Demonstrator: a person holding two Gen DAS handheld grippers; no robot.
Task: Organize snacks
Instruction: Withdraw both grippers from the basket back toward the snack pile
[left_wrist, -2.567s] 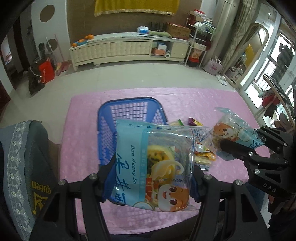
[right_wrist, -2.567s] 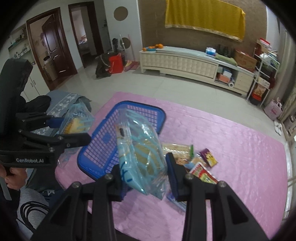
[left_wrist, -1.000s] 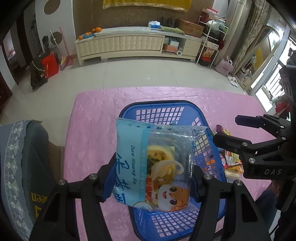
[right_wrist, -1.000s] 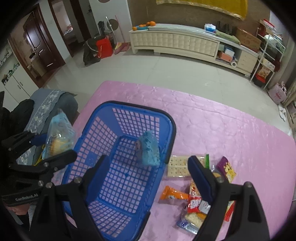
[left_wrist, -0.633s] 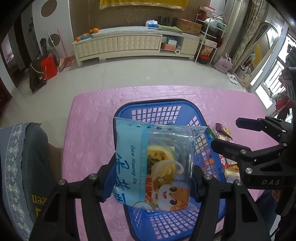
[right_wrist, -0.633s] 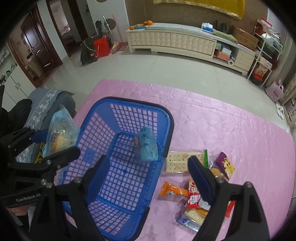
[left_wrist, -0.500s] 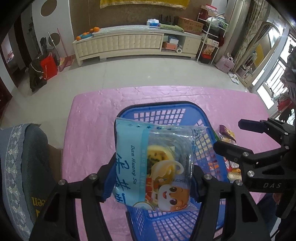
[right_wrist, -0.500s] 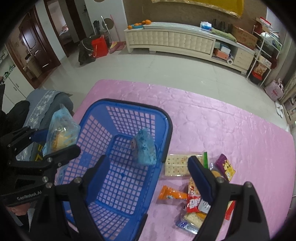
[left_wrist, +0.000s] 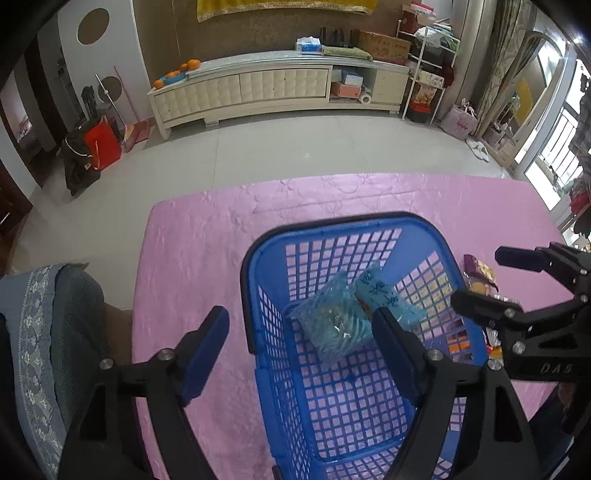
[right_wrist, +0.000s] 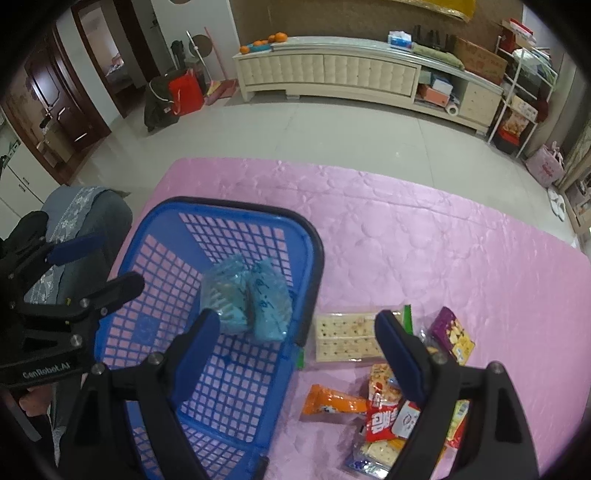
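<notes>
A blue plastic basket (left_wrist: 332, 221) stands on the pink tablecloth (left_wrist: 207, 236). Two light-blue snack packs lie side by side in it, one (left_wrist: 332, 325) on the left and one (left_wrist: 388, 299) on the right. My left gripper (left_wrist: 299, 332) hangs over the basket's left rim, its jaws opening with nothing between them. My right gripper (right_wrist: 299, 339) is open and empty above the basket's (right_wrist: 236, 206) right wall. Below its right finger lie loose snacks: a cracker pack (right_wrist: 347, 336), an orange pack (right_wrist: 332, 404), a red pack (right_wrist: 382, 413) and a purple pack (right_wrist: 452, 334).
A grey patterned chair cushion (left_wrist: 48, 332) sits off the table's left edge. In the right wrist view the left gripper (right_wrist: 96, 266) is at the far left, with a hand (right_wrist: 33, 402) under it. Beyond the table lie a tiled floor and a long white cabinet (left_wrist: 258, 88).
My left gripper has let go of the light-blue pack, which now lies in the basket beside the other pack. The right gripper stays open and has sunk slightly.
</notes>
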